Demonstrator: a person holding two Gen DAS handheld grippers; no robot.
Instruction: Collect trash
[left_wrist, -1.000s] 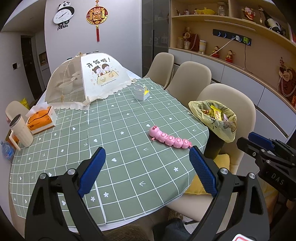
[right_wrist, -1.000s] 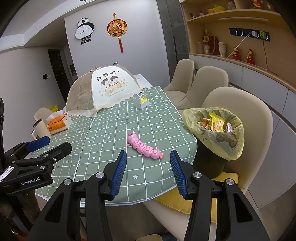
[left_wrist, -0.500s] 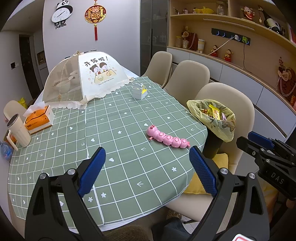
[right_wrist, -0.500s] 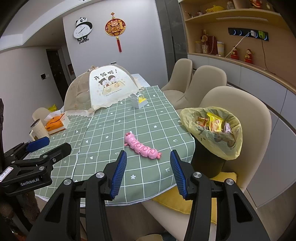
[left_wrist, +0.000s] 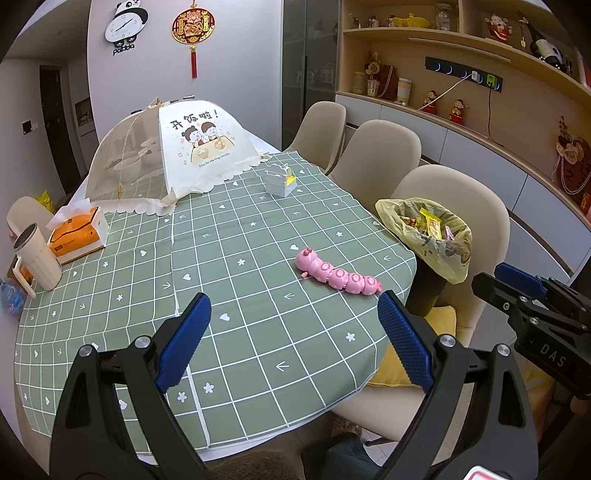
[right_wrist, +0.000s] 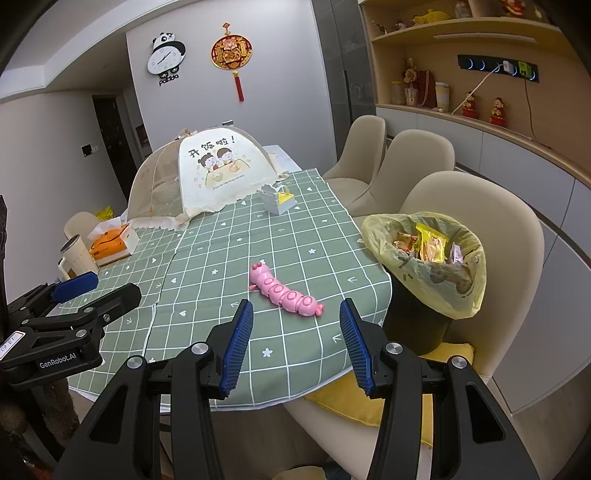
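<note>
Working across from the left, I had the left gripper (left_wrist: 291, 332) spread wide and empty above the near edge of the green checked tablecloth (left_wrist: 229, 288). The right gripper (right_wrist: 295, 343) also stood released, nothing between its pads, aimed just short of the pink caterpillar toy (right_wrist: 284, 291).

As I judged it, the table held no loose wrappers; the trash sat in the yellow-lined trash bin (right_wrist: 424, 258) on the chair seat at the table's right edge, close to the toy but off the cloth. If the toy was what I had to clear, I reckoned the right gripper should close across one of its middle segments, since the jointed body would likely sag if pinched at an end. Then I would lift clear of the cloth before swinging right to the bin, so the bag's rim was not snagged.

Readable writing, left to right: "GenRobot.AI" on the left gripper's body in the right wrist view, "pakdoa" or similar under the panda clock (right_wrist: 166, 57), Chinese characters on the mesh food cover (right_wrist: 210, 173), and "DAS" on the right gripper's body in the left wrist view.
</note>
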